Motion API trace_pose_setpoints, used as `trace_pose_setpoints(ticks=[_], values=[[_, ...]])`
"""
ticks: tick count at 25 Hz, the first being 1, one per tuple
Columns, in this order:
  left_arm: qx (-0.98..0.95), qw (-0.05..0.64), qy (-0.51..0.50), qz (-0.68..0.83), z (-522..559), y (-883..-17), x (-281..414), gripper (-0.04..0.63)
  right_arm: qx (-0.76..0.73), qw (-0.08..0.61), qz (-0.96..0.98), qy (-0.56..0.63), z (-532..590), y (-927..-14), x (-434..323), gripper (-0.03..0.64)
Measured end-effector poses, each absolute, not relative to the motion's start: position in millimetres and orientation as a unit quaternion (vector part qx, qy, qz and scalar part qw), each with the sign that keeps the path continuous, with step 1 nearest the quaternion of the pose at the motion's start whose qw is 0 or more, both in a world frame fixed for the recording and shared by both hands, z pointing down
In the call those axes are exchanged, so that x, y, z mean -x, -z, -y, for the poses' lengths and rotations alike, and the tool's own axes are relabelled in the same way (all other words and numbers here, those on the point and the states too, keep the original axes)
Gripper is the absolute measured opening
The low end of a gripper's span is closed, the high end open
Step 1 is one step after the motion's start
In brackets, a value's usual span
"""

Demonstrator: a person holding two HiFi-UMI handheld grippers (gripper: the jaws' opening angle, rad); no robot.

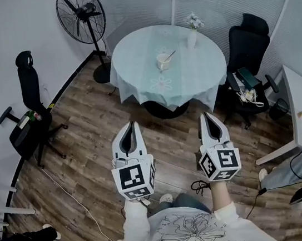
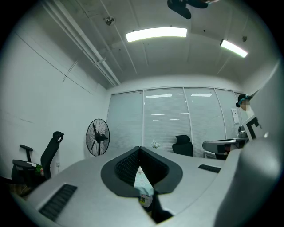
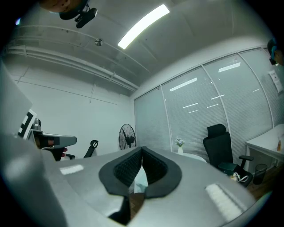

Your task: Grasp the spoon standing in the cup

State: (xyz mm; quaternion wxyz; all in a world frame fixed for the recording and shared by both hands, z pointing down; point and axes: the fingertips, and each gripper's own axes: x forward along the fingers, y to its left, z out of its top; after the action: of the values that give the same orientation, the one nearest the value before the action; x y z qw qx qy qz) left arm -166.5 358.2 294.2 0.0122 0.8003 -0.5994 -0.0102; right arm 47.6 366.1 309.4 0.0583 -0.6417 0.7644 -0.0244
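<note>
Fingers on left gripper and right gripper pinch together, empty; spread them before nearing metal spoon in white cup.

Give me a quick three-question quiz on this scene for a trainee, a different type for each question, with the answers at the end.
1. True or false: the spoon is in the cup on the table.
2. What else stands on the table? A) a vase of flowers B) a laptop C) a kettle
3. Fill in: the left gripper and the right gripper both have their jaws ____, with nothing between them.
Key: 1 true; 2 A; 3 shut.
</note>
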Motion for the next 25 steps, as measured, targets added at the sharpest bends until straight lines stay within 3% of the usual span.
trace_pose_setpoints(ticks=[4, 25], values=[[-0.802, 0.018, 0.004, 0.597, -345.6, -300.8, 170.8, 0.006, 0.639, 0.056, -0.766, 0.032, -355.7, -315.1, -41.5, 0.047], [-0.786, 0.025, -0.001, 0.617, -205.4, -319.2, 143.6, 0.006, 0.622, 0.057, -0.78, 0.039, -206.1, -329.2, -70.4, 0.052]])
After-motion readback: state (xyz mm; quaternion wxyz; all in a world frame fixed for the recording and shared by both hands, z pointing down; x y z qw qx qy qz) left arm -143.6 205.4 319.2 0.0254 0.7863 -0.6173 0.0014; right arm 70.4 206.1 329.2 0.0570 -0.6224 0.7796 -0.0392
